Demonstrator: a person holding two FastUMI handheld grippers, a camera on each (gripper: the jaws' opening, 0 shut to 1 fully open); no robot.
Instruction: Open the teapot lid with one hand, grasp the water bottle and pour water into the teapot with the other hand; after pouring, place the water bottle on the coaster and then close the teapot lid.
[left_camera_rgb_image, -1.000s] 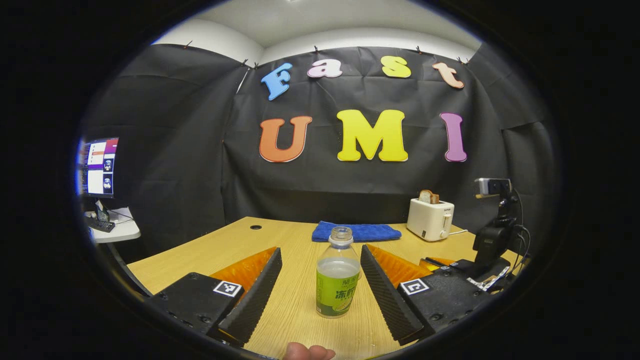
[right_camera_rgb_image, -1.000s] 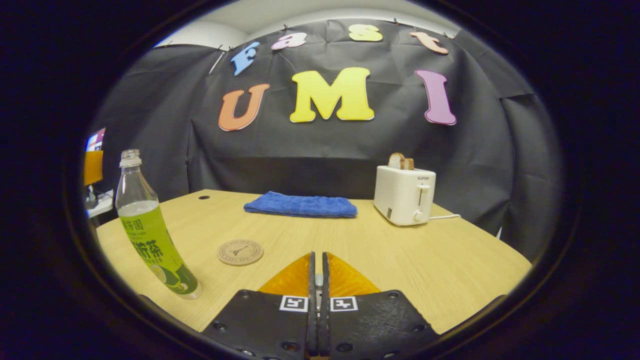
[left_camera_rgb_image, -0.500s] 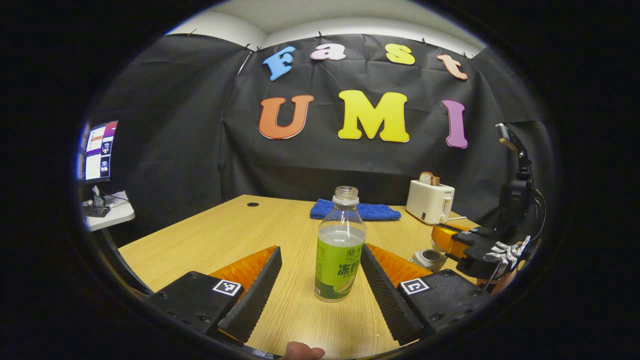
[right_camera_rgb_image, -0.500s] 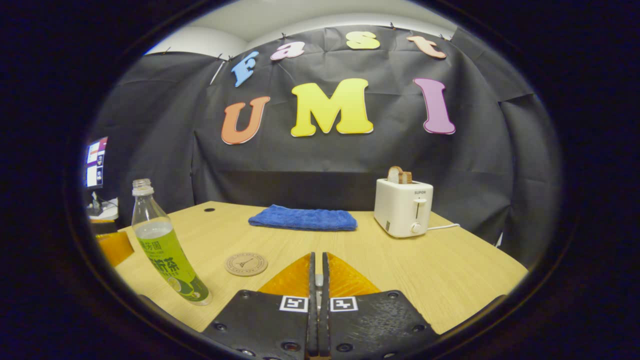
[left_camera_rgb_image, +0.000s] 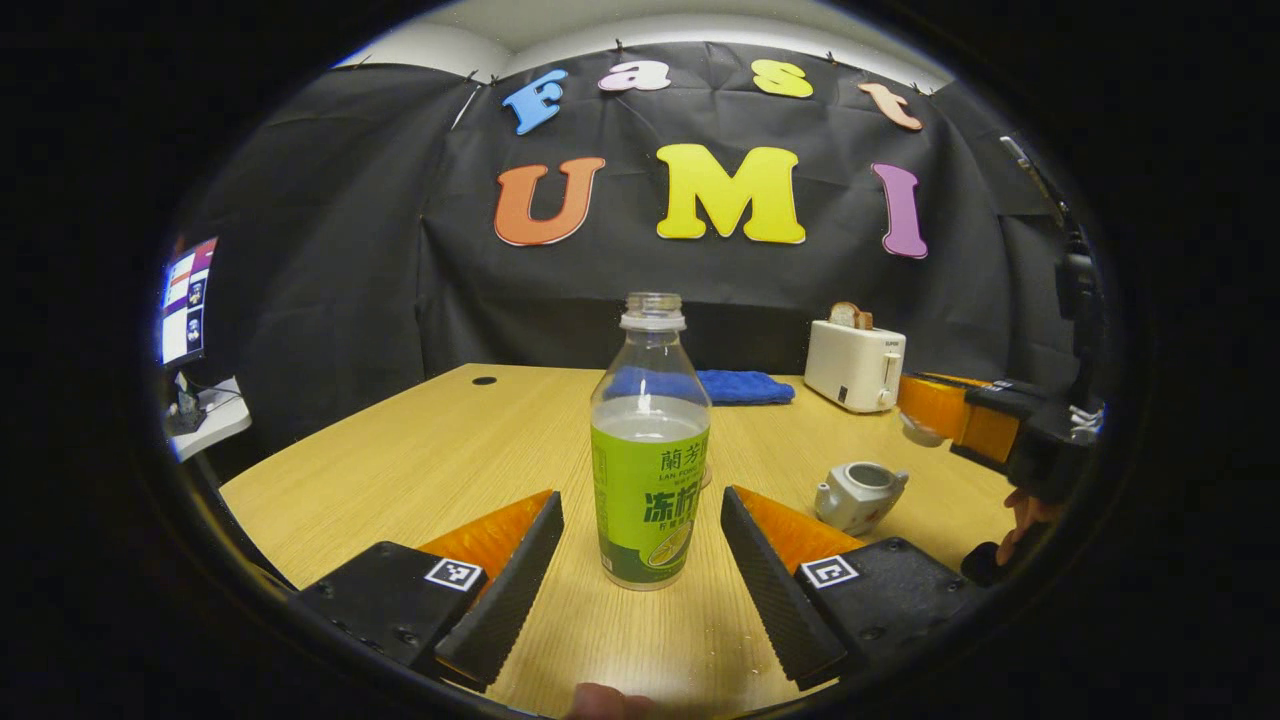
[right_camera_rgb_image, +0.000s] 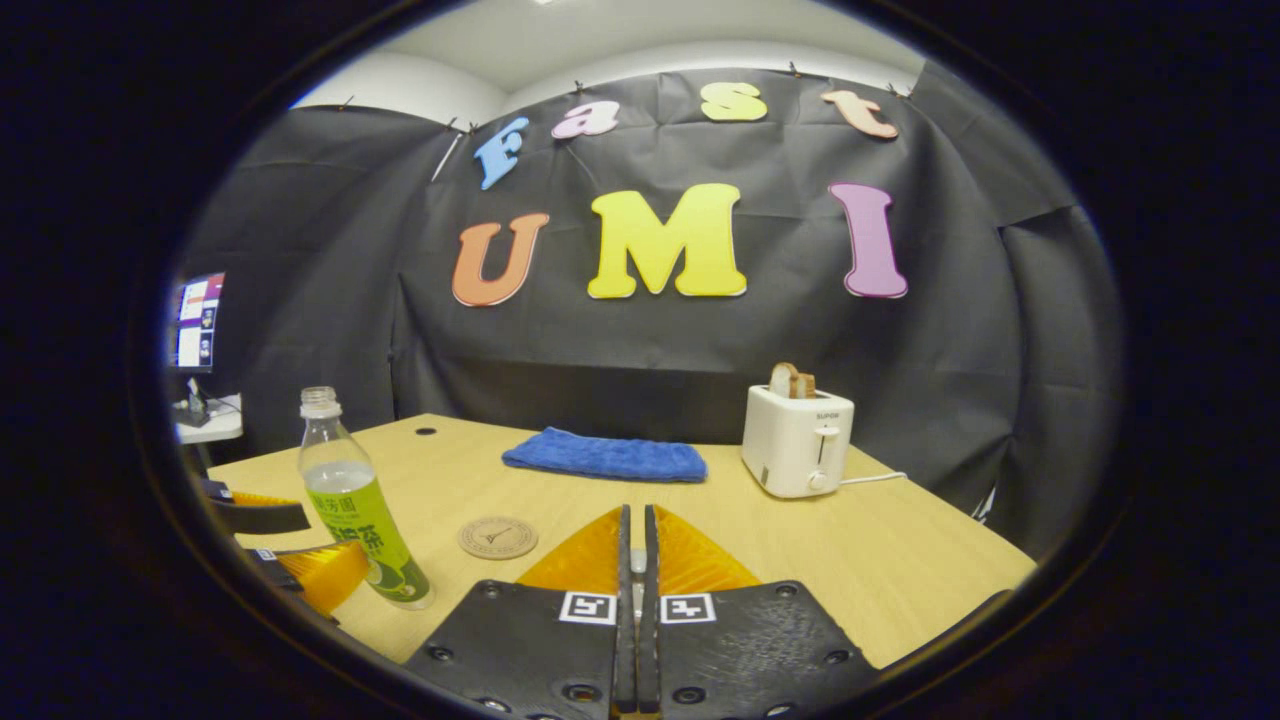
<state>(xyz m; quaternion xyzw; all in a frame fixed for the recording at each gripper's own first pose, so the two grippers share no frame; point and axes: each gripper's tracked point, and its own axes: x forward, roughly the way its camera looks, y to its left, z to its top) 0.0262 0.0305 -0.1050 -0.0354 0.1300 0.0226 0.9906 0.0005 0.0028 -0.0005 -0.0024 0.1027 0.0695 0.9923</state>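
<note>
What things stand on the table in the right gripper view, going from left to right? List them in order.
Water bottle → coaster → blue towel → toaster.

- A recording booth set up like a small lab: black cloth wall (right_camera_rgb_image: 640, 350) pinned up all round, white ceiling above it.
- A pale wood tabletop (right_camera_rgb_image: 900, 540) stands in the middle, with a cable hole near its far edge.
- Household props on it: a white toaster (right_camera_rgb_image: 797, 443) with bread in the slot, a folded blue towel (right_camera_rgb_image: 605, 456).
- A lit monitor (left_camera_rgb_image: 186, 300) stands on a side desk (left_camera_rgb_image: 205, 425) at the left.
</note>
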